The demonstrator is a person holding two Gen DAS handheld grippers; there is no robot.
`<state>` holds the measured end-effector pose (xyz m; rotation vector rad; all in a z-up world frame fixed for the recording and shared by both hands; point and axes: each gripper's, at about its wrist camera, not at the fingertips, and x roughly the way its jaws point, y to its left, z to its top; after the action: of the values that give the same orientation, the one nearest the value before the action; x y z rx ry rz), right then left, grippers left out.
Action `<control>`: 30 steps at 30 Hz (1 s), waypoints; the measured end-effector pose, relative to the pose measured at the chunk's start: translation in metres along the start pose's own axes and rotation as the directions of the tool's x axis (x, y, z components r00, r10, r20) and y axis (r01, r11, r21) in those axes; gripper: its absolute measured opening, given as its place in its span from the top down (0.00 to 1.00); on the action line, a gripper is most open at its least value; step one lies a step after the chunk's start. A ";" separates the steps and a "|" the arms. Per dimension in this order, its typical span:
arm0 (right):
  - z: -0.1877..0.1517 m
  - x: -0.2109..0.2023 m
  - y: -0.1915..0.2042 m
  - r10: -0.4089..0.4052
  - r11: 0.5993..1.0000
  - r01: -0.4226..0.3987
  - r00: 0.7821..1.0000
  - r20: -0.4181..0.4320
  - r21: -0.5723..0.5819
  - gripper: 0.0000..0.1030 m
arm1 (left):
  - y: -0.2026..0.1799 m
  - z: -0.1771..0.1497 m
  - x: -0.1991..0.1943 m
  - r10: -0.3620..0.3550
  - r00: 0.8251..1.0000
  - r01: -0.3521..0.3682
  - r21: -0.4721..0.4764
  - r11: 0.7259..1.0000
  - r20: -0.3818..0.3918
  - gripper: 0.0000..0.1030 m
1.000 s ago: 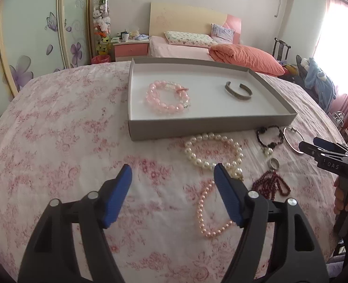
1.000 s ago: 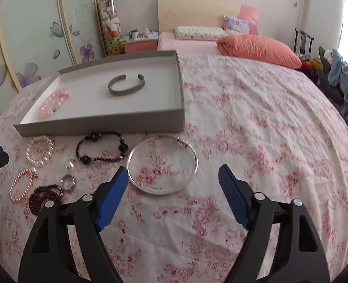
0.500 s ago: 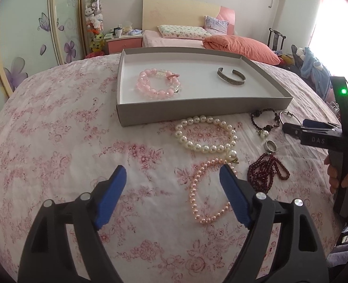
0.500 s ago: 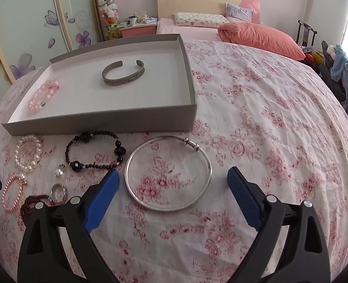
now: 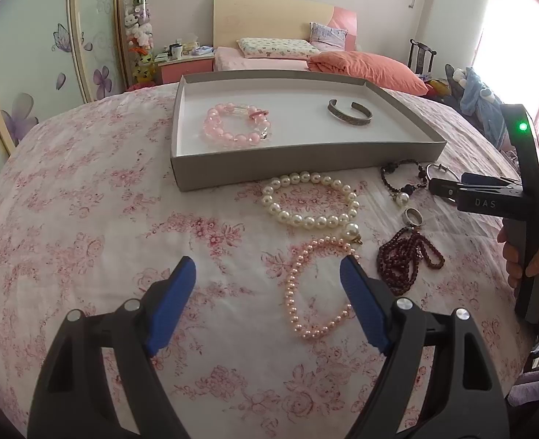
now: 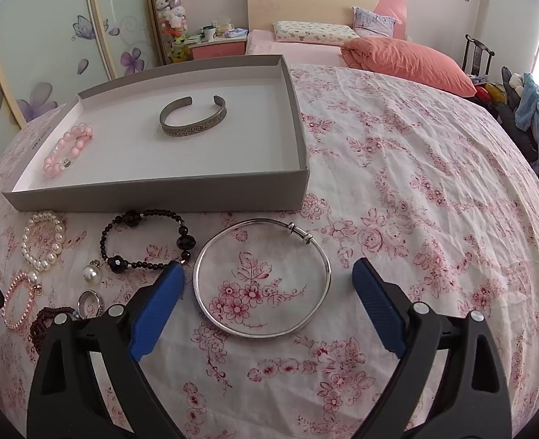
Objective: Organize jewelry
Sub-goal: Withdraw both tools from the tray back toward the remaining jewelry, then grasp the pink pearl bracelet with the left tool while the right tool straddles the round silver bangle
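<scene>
On the flower-print bedspread (image 6: 415,168), near its front edge: a shallow grey tray (image 6: 159,192) holding a pink bead bracelet (image 5: 236,128) at its left and an engraved metal cuff (image 6: 193,117) further right, well apart. Just in front of the tray, loose on the cloth: a white pearl bracelet (image 5: 309,203), a black bead bracelet (image 6: 147,239), a thin silver bangle (image 6: 262,278), a single pearl drop (image 6: 91,273), a ring (image 6: 90,301), a small pink pearl bracelet (image 5: 315,289) and a bunch of dark red beads (image 5: 406,258). Left gripper (image 5: 267,274) spread wide above bare cloth, jaws just opened further, nothing between the blue pads; pink pearl bracelet lying just beside and partly behind its right finger. Right gripper (image 6: 267,280) also spread wide, jaws likewise just opened, hovering over the silver bangle, which shows between the pads without either one pressing it. Right gripper's handle gripped by a hand (image 5: 525,256) at the left view's right edge.
</scene>
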<state>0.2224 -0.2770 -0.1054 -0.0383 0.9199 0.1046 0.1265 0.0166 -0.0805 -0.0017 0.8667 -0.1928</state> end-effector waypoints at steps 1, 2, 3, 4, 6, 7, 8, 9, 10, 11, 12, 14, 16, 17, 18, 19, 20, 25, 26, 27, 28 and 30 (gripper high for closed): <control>0.000 -0.002 0.001 0.004 1.000 -0.004 1.000 0.008 -0.005 0.17 | 0.000 0.000 0.000 -0.003 1.000 0.003 0.002 1.000 -0.001 0.23; -0.001 -0.004 0.001 0.006 1.000 -0.006 1.000 0.013 -0.012 0.28 | -0.001 -0.001 0.000 -0.005 1.000 0.005 0.004 1.000 -0.002 0.23; -0.001 -0.004 0.002 0.008 1.000 -0.008 1.000 0.010 -0.012 0.28 | -0.001 -0.001 -0.001 -0.008 1.000 0.008 0.006 1.000 -0.003 0.23; -0.002 -0.005 0.002 0.010 1.000 -0.010 1.000 0.012 -0.016 0.28 | -0.002 -0.001 -0.001 -0.009 1.000 0.009 0.009 1.000 -0.003 0.23; -0.002 -0.006 0.001 0.015 1.000 -0.015 1.000 0.016 -0.018 0.28 | -0.003 -0.002 -0.001 -0.011 1.000 0.011 0.018 1.000 -0.005 0.23; -0.003 -0.007 0.001 0.015 1.000 -0.015 1.000 0.016 -0.019 0.28 | -0.004 -0.003 -0.002 -0.012 1.000 0.012 0.021 1.000 -0.005 0.23; -0.004 -0.008 0.001 0.014 1.000 -0.013 1.000 0.016 -0.020 0.28 | -0.005 -0.003 -0.002 -0.012 1.000 0.012 0.029 1.000 -0.007 0.23; -0.004 -0.008 0.001 0.013 1.000 -0.013 1.000 0.016 -0.021 0.28 | -0.006 -0.004 -0.002 -0.011 1.000 0.011 0.035 0.999 -0.008 0.23; -0.004 -0.009 0.001 0.013 1.000 -0.013 1.000 0.016 -0.021 0.28 | -0.007 -0.004 -0.001 -0.009 1.000 0.010 0.042 0.999 -0.010 0.23; -0.005 -0.009 0.001 0.013 1.000 -0.013 1.000 0.016 -0.021 0.28 | -0.008 -0.005 -0.001 -0.006 1.000 0.007 0.049 0.999 -0.013 0.23; -0.004 -0.009 0.001 0.013 1.000 -0.013 1.000 0.015 -0.021 0.28 | -0.009 -0.005 0.000 0.000 1.000 0.001 0.058 0.998 -0.016 0.27; -0.004 -0.009 0.001 0.013 1.000 -0.013 1.000 0.015 -0.021 0.28 | -0.011 -0.004 0.004 0.006 1.000 -0.004 0.070 0.998 -0.031 0.37; -0.004 -0.008 0.001 0.014 1.000 -0.013 1.000 0.016 -0.021 0.28 | -0.013 -0.004 0.008 0.011 0.999 -0.007 0.074 0.997 -0.047 0.47; -0.004 -0.009 0.001 0.014 1.000 -0.014 1.000 0.016 -0.020 0.28 | -0.013 -0.004 0.011 0.017 0.998 -0.013 0.080 0.997 -0.056 0.54; -0.004 -0.008 0.001 0.014 1.000 -0.013 1.000 0.016 -0.021 0.28 | -0.015 -0.004 0.010 0.028 0.998 -0.023 0.089 0.996 -0.051 0.58; -0.004 -0.008 0.001 0.014 1.000 -0.013 1.000 0.015 -0.021 0.28 | -0.017 -0.004 0.011 0.029 0.998 -0.024 0.100 0.995 -0.054 0.61; -0.004 -0.009 0.001 0.014 1.000 -0.013 1.000 0.015 -0.021 0.28 | -0.019 -0.004 0.010 0.030 0.998 -0.023 0.116 0.993 -0.057 0.66; -0.004 -0.008 0.001 0.014 1.000 -0.014 1.000 0.015 -0.021 0.28 | -0.026 -0.003 0.010 0.031 0.997 -0.017 0.174 0.985 -0.077 0.72; -0.004 -0.009 0.001 0.014 1.000 -0.014 1.000 0.015 -0.021 0.28 | -0.027 -0.003 0.011 0.030 0.996 -0.014 0.187 0.982 -0.083 0.72; -0.004 -0.008 0.001 0.014 1.000 -0.014 1.000 0.015 -0.021 0.28 | -0.028 -0.002 0.011 0.029 0.996 -0.011 0.197 0.980 -0.089 0.73; -0.004 -0.008 0.001 0.014 1.000 -0.014 1.000 0.015 -0.021 0.28 | -0.028 -0.001 0.011 0.026 0.995 -0.006 0.207 0.978 -0.096 0.73; -0.004 -0.008 0.001 0.014 1.000 -0.014 1.000 0.015 -0.021 0.28 | -0.030 0.000 0.012 0.012 0.994 0.014 0.226 0.974 -0.113 0.80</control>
<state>0.2143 -0.2769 -0.1014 -0.0502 0.9037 0.1270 0.1291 -0.0152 -0.0874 0.2239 0.9542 -0.2944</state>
